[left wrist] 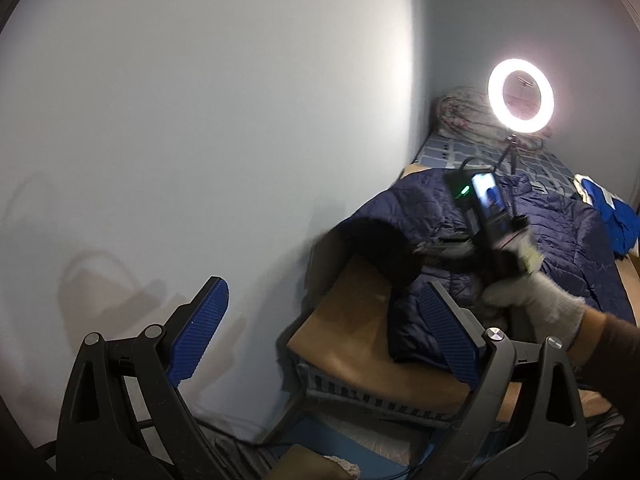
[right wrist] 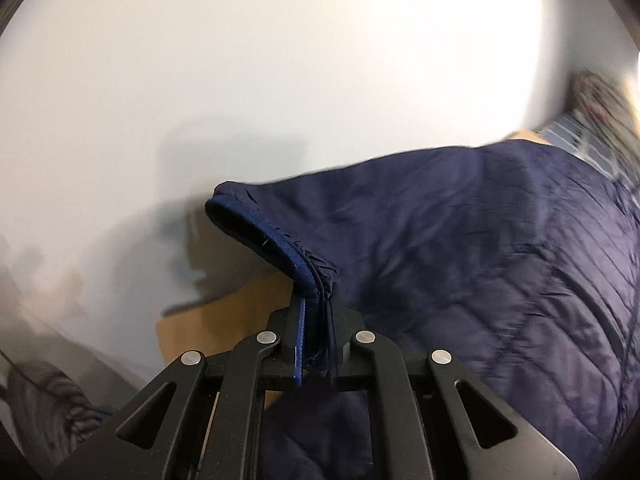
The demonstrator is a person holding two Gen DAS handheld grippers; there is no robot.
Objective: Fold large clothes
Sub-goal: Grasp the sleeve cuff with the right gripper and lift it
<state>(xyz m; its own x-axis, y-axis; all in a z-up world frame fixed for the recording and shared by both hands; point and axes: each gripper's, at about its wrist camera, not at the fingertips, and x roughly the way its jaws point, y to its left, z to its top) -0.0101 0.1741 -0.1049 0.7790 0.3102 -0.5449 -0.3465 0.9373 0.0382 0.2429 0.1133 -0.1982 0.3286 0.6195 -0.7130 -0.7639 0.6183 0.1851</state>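
Dark blue and puffy, the quilted jacket [left wrist: 540, 236] lies spread over a brown cardboard sheet [left wrist: 352, 320] on a bed, close to the pale wall [left wrist: 200, 120].

The right gripper [right wrist: 316, 344] has its jaws squeezed tight on the jacket's sleeve cuff [right wrist: 276, 248]. The cuff has a brighter blue trim, and it is lifted up off the cardboard. In the left wrist view you can see the right gripper [left wrist: 440, 246] from the side, held by a hand in a grey glove [left wrist: 536, 304], with the sleeve hanging from it.

The left gripper [left wrist: 320, 332] has its jaws wide open. It holds nothing. It hangs near the edge of the cardboard, apart from the jacket.

A bright ring light [left wrist: 521, 96] stands on the bed sheet [left wrist: 460, 152] behind the jacket. A rolled blanket [left wrist: 464, 112] sits in the corner, and some bright blue cloth [left wrist: 616, 216] lies at the far side.

I think the sleeve is being pulled over to fold it onto the body of the jacket.

Things could go wrong here. The fabric looks smooth and slippery, so the cuff might slide out if it is tugged fast. Only one spot is held, so the whole jacket might drag along and bunch up instead of folding. A big swing might also bump the ring light.
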